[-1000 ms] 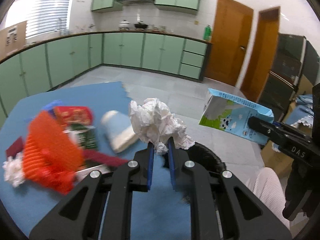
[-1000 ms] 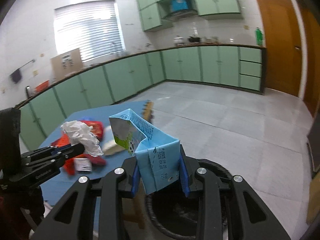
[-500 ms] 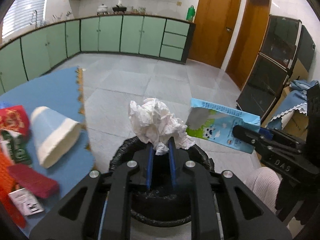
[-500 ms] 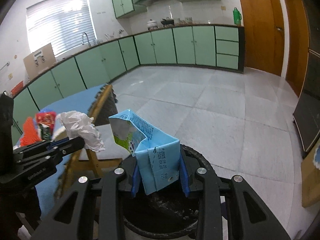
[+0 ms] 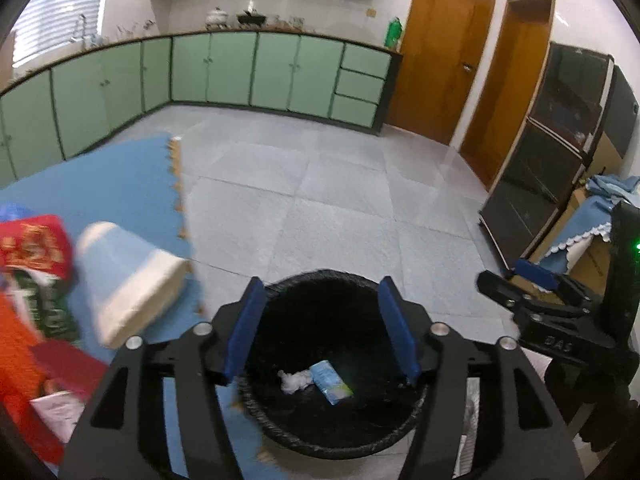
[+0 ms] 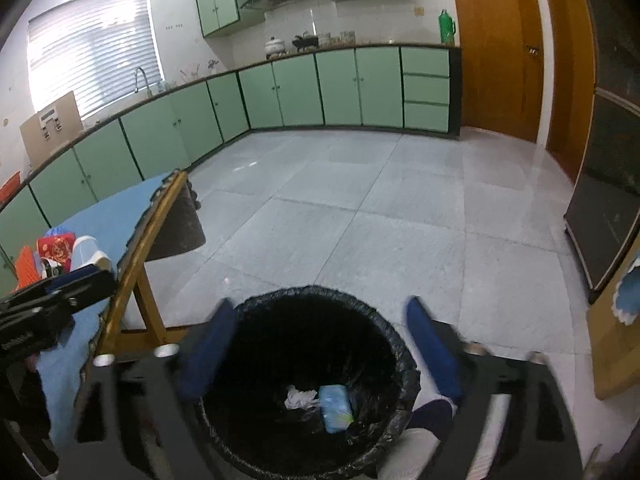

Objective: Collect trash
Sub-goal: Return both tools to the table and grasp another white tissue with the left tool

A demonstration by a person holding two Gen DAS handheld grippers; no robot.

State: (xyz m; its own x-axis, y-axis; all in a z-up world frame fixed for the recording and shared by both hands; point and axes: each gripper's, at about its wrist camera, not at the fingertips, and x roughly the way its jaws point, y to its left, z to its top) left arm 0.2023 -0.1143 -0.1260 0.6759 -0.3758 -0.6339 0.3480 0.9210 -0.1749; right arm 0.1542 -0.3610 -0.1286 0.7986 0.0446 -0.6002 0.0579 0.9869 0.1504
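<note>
kitchen setting: pale grey tiled floor [image 5: 320, 184], green base cabinets [image 5: 256, 72] along the far wall, two brown wooden doors [image 5: 440, 64] at right.

black-lined trash bin [image 5: 332, 432] stands on the floor just beside the blue tabletop [image 5: 120, 176]. in the bin's bottom: crumpled white tissue [image 5: 295, 380] and light blue milk carton [image 5: 331, 382], lying side by side and touching. same pair shows in the right wrist view, tissue [image 6: 301, 398] left of carton [image 6: 335, 402], inside the bin [image 6: 384, 440].

left gripper [image 5: 320, 332]: jaws spread wide, blue pads [image 5: 244, 332] well apart, nothing between them, positioned above the bin opening.

right gripper [image 6: 318, 352]: also spread wide and holding nothing, blue pads [image 6: 430, 348] straddling the bin rim in view; image blurred here. in the left wrist view the right gripper [image 5: 516, 284] appears at the right edge, beside the bin.

left on the tabletop, blurred: white and pale blue paper cup [image 5: 124, 280] on its side near the tabletop edge, red packet with gold print [image 5: 34, 244], orange item [image 5: 16, 340] at the left edge, dark red flat piece [image 5: 66, 364], small white paper slip [image 5: 58, 412]. the right wrist view shows the tabletop [image 6: 112, 216] with a wooden frame [image 6: 148, 248] under its edge.
</note>
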